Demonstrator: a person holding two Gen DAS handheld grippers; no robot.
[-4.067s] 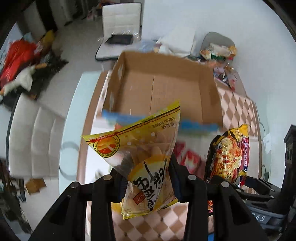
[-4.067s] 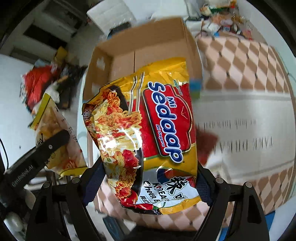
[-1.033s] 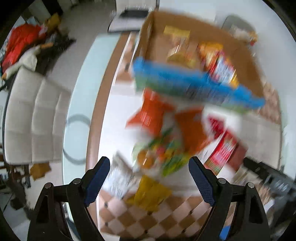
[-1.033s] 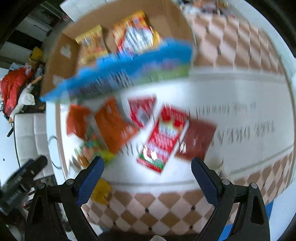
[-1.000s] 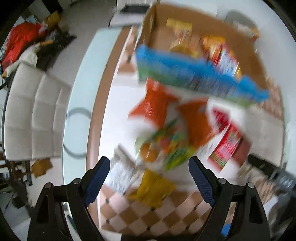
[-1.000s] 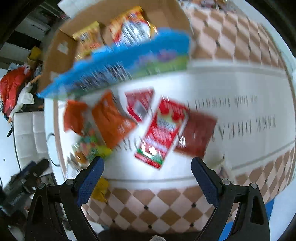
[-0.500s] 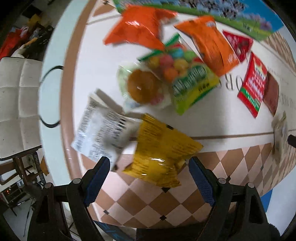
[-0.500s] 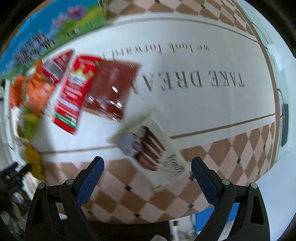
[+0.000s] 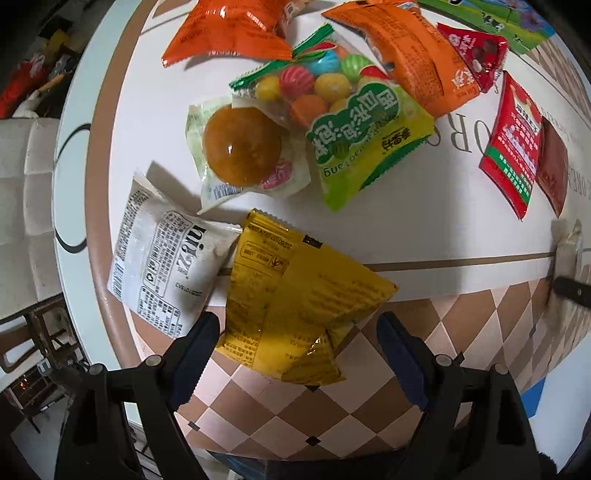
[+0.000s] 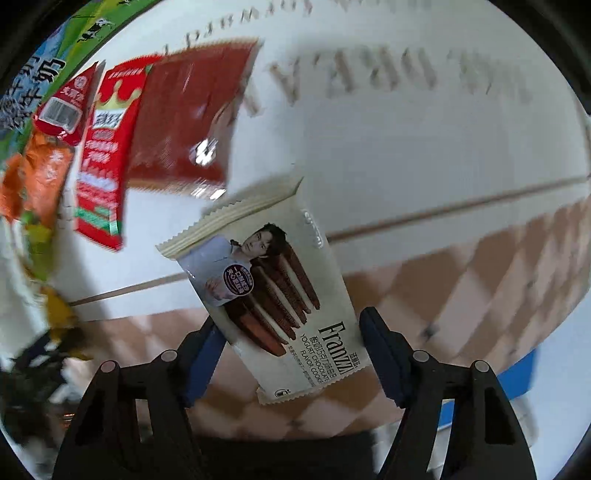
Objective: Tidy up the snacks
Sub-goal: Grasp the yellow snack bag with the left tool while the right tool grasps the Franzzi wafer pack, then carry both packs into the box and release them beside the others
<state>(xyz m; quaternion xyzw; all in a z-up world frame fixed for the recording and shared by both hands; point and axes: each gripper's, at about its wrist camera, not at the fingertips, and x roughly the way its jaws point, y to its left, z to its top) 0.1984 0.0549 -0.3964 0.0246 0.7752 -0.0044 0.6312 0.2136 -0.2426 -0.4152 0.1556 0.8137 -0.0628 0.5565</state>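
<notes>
My left gripper (image 9: 295, 354) is open, its blue pads on either side of the near end of a yellow snack packet (image 9: 295, 299) lying on the table. A white packet (image 9: 162, 254) lies just left of it. My right gripper (image 10: 291, 354) is open around the near end of a cream Franzzi cookie packet (image 10: 273, 280) lying on the table. The jaws stand wide of both packets, not closed on them.
Further off lie a jelly cup packet (image 9: 240, 151), a green candy bag (image 9: 354, 133), two orange bags (image 9: 410, 55), a red packet (image 9: 513, 147) and a dark red packet (image 10: 184, 122). The blue-green carton flap (image 9: 491, 14) is at the far edge. The table edge (image 9: 74, 206) runs at left.
Both grippers have dropped down close to the table. The left one now straddles the yellow packet, and the right one straddles the cookie packet. The box has left both views.
</notes>
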